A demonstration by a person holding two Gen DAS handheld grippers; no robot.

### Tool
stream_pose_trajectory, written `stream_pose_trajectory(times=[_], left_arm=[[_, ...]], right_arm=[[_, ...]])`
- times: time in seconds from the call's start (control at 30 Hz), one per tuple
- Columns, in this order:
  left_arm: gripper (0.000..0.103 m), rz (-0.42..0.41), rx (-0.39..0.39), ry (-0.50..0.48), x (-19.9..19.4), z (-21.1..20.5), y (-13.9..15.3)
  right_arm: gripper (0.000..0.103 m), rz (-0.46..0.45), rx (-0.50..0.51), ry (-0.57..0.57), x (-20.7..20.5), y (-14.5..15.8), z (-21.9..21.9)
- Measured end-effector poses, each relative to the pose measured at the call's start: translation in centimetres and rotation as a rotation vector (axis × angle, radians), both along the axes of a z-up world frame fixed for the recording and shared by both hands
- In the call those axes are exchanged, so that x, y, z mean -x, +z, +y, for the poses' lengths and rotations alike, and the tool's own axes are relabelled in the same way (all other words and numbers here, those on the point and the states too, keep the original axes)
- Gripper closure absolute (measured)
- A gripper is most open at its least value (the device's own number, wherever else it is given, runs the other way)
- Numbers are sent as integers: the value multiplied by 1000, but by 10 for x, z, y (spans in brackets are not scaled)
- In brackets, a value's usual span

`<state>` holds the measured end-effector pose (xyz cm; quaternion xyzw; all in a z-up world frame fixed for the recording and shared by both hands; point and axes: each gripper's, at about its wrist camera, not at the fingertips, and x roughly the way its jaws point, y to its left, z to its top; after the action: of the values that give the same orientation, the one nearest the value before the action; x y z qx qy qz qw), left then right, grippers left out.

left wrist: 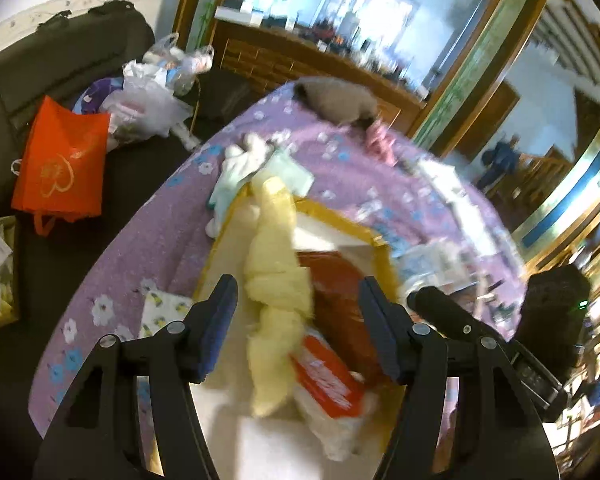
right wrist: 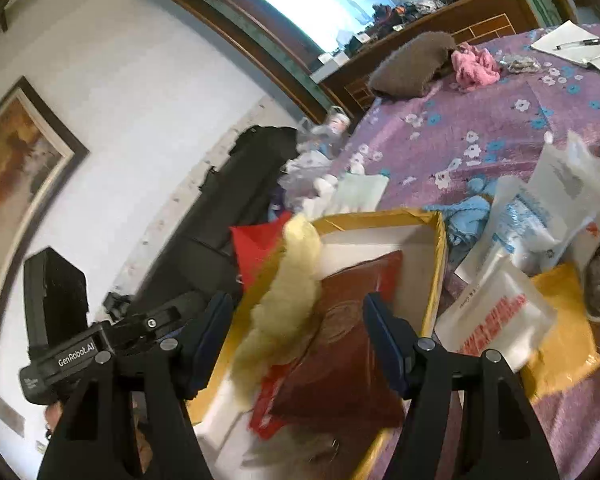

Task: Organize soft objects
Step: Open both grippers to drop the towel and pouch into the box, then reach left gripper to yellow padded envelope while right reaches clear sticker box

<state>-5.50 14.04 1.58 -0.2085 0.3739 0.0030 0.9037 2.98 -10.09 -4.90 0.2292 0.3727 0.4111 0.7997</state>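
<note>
Over yellow box (right wrist: 440, 240), both grippers' fingers wide — fluffy yellow cloth (left wrist: 276, 272) between, ungripped

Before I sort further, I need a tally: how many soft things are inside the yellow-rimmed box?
2 soft items show: a fluffy cream cloth draped over the box's left rim and a dark red cushion lying beside it. A red-and-white packet sits near them; more may be hidden underneath.

scarf (left wrist: 276, 276): fluffy pale-yellow cloth | cushion (right wrist: 340, 320): smooth dark-red fabric, faint sheen | box (right wrist: 440, 248): yellow cardboard, matt white inside | bedspread (right wrist: 440, 128): matt purple flowered cloth | bags (right wrist: 496, 320): glossy plastic
</note>
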Motion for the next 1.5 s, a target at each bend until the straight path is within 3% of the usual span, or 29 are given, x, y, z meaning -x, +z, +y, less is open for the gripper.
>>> stream_pose_trajectory(times=[0.23,0.47,0.77,1.13,1.5], left_arm=[[40,-84,71,-44,33,-34,24],[40,-75,-12,-240,45,-111,31],[40,13,-77,-363,49,-178,12],[40,104,-83,-394,44,-197,-7],[40,175,-3,-358,29,-185,-25]], right_arm=[[35,-1,21,-27,36,12,-58],[35,73,77,-103,57,-10,-112],[35,142,93,-188,68,-27,-150],[35,168,75,-216,73,-33,-176],[32,179,67,-197,57,-32,-176]])
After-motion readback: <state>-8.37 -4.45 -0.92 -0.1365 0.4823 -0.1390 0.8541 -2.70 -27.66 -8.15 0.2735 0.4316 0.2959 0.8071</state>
